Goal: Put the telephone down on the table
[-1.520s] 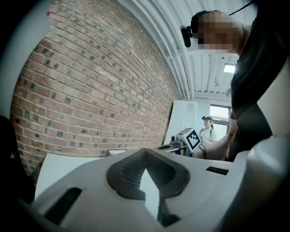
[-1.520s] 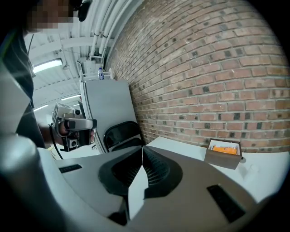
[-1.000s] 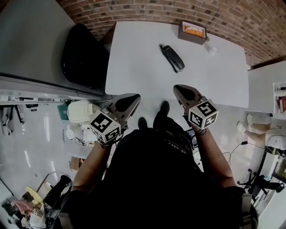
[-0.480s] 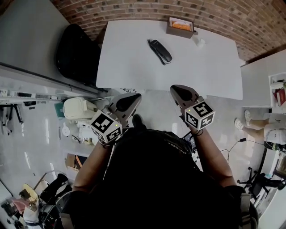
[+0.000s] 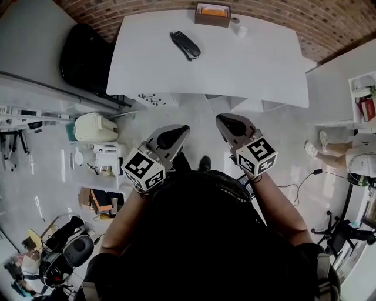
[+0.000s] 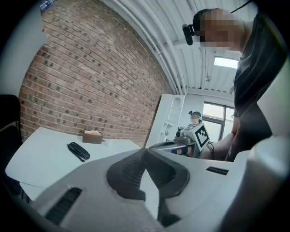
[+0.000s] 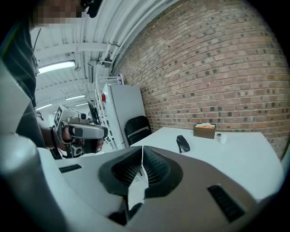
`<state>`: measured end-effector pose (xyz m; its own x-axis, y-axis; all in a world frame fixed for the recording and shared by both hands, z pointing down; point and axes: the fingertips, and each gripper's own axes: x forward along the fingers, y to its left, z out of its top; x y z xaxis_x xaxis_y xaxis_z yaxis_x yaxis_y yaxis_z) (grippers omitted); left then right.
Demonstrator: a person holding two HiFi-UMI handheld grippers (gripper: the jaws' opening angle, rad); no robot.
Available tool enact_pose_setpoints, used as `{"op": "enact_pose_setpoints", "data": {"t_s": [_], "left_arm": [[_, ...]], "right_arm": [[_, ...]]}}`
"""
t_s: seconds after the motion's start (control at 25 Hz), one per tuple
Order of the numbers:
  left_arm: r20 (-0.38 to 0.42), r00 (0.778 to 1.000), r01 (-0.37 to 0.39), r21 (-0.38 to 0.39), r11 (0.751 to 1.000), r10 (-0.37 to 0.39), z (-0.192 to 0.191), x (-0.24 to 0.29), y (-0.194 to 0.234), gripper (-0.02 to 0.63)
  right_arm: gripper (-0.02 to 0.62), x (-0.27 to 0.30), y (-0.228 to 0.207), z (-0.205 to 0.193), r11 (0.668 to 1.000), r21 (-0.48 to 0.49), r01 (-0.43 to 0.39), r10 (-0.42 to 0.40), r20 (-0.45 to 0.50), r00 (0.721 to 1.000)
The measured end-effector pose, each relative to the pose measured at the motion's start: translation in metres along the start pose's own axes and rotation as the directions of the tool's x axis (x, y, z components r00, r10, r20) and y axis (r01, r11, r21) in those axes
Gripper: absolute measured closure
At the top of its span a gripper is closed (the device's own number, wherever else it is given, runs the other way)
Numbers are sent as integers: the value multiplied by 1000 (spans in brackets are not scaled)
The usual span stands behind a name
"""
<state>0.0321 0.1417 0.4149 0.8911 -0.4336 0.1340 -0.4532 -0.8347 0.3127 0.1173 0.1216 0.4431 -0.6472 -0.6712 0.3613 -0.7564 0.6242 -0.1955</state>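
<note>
The black telephone (image 5: 185, 44) lies flat on the white table (image 5: 247, 70), toward its far left part. It also shows as a black telephone (image 6: 78, 151) in the left gripper view and as a telephone (image 7: 183, 143) in the right gripper view. Both grippers hang over the floor, well short of the table's near edge. My left gripper (image 5: 181, 129) is shut with nothing in it, its pads (image 6: 131, 165) meeting at the tip. My right gripper (image 5: 223, 120) is shut and empty too, pads (image 7: 154, 167) together. Each gripper sees the other beside it.
A brown cardboard box (image 5: 212, 13) and a small white cup (image 5: 241, 30) stand at the table's far edge by the brick wall. A black chair (image 5: 82, 59) sits left of the table. Clutter (image 5: 97, 159) lies on the floor at left; a person's legs (image 5: 329, 159) show at right.
In the head view the table with the telephone has slid up and away. Both grippers now hang over open floor instead of at the table's near edge. Their jaws stay shut.
</note>
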Motion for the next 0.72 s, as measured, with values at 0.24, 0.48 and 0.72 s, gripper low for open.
{"op": "enact_pose_setpoints", "data": {"t_s": [0.24, 0.48, 0.72], "left_arm": [[0, 1000, -14, 6, 1000, 14, -15, -2, -45, 600], [-8, 1000, -23, 2, 1000, 23, -25, -10, -67, 600], [-7, 999, -37, 11, 999, 38, -26, -16, -74, 600]], "right_arm": [[577, -42, 17, -18, 1000, -2, -4, 4, 34, 999], [577, -57, 36, -29, 1000, 4, -28, 28, 33, 999], [577, -58, 45, -33, 998, 6, -56, 55, 33, 998]]}}
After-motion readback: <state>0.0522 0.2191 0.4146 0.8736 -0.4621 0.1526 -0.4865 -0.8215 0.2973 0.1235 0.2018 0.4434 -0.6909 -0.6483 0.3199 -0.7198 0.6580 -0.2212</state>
